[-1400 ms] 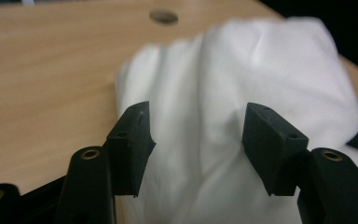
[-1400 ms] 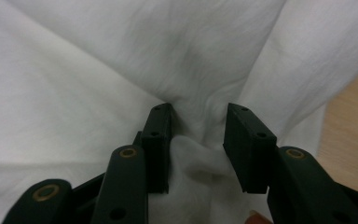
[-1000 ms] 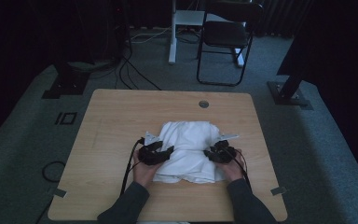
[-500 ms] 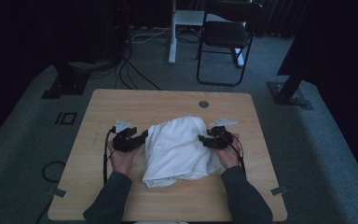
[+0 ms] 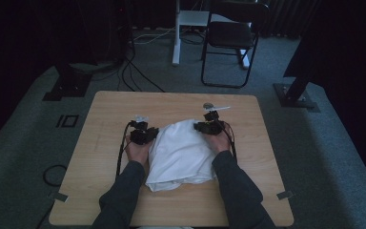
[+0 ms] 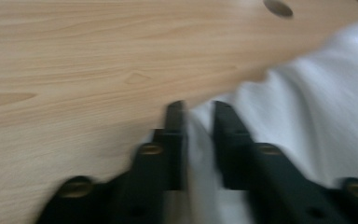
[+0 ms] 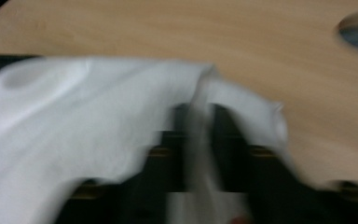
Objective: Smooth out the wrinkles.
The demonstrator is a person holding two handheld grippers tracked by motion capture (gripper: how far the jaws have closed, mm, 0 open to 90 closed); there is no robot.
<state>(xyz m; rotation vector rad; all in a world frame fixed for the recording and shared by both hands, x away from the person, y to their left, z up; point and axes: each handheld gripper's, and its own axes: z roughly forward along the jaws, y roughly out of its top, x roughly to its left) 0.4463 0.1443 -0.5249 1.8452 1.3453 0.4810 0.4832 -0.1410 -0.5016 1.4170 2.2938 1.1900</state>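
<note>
White cloth pinched between both tongs

Soft white cloth; matt wood-grain table

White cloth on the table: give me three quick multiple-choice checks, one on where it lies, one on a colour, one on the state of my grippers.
1. Where does the white cloth lie on the wooden table?
A. Between the two grippers, about mid-table
B. Hanging over the table's left edge
C. On the floor by the chair

2. What colour are the person's sleeves?
A. White
B. Dark grey
C. Red

3. How do the left gripper and right gripper stand?
A. Both wide open above the cloth
B. One holds cloth, one is bare
C. Each pinches a fold of cloth

Answers: 1 A, the high view shows the cloth spread between both hands. 2 B, both forearms look dark grey. 3 C, each gripper view shows white fabric squeezed between its black jaws, which have just been closing.
</note>
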